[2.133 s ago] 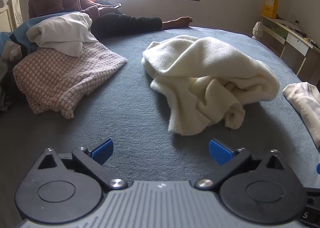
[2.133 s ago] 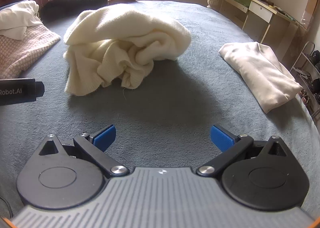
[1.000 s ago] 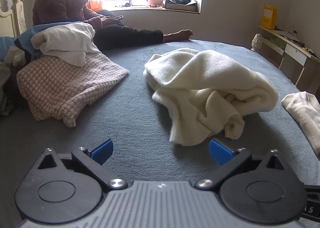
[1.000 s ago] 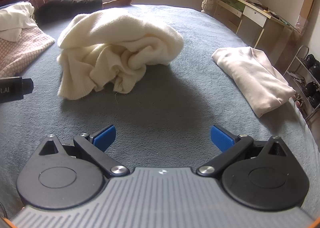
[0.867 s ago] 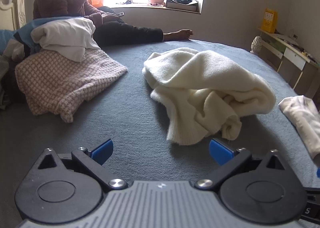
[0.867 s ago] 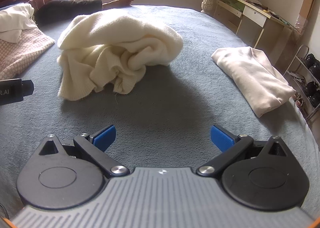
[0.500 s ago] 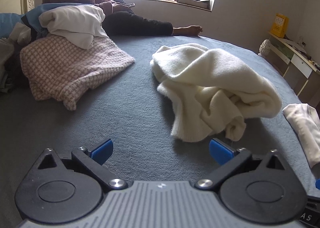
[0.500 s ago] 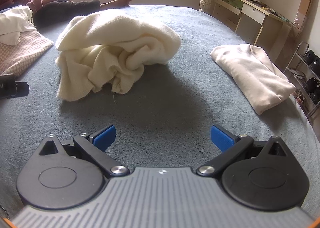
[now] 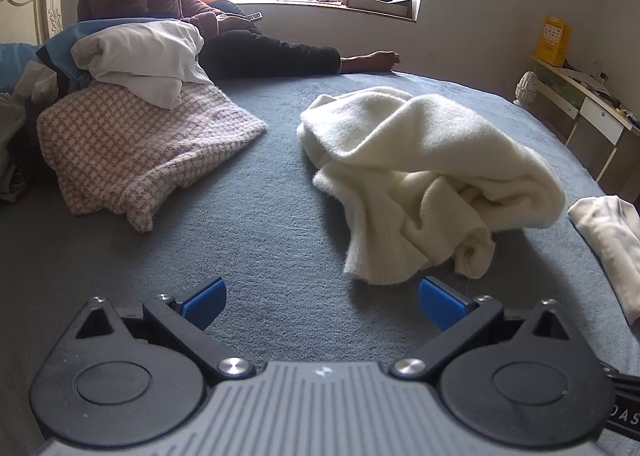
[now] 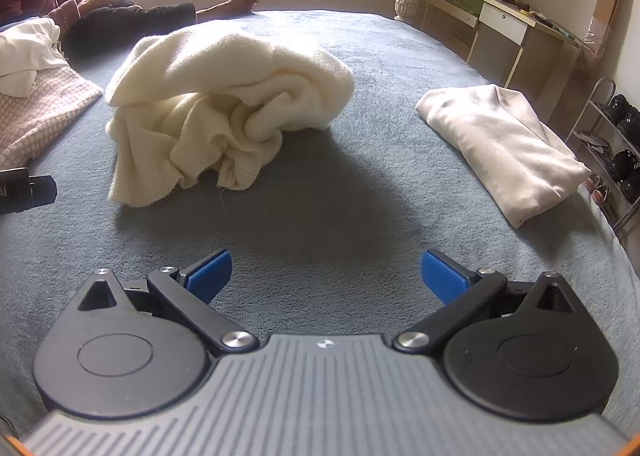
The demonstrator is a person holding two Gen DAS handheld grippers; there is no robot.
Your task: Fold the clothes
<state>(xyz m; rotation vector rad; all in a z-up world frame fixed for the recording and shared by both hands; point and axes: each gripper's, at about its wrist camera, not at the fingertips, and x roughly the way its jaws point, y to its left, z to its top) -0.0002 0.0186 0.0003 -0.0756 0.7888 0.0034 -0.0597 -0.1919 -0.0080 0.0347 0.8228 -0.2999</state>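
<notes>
The approach step is judged to be in hand: the crumpled cream sweater [image 9: 424, 176] lies unfolded at mid-frame on the bed [image 9: 248, 240], and next its hem must be reached and spread. The left gripper [image 9: 322, 298] and right gripper [image 10: 325, 276] are held low, level, spread wide and empty.

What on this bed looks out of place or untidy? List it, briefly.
The fluffy cream knit sweater lies crumpled in a heap mid-bed on the grey-blue blanket, a loose thread trailing from its hem, unlike the flat folded off-white garment to its right. Both hand-held grippers are open and empty. Nothing looks spilled or damaged.
</notes>
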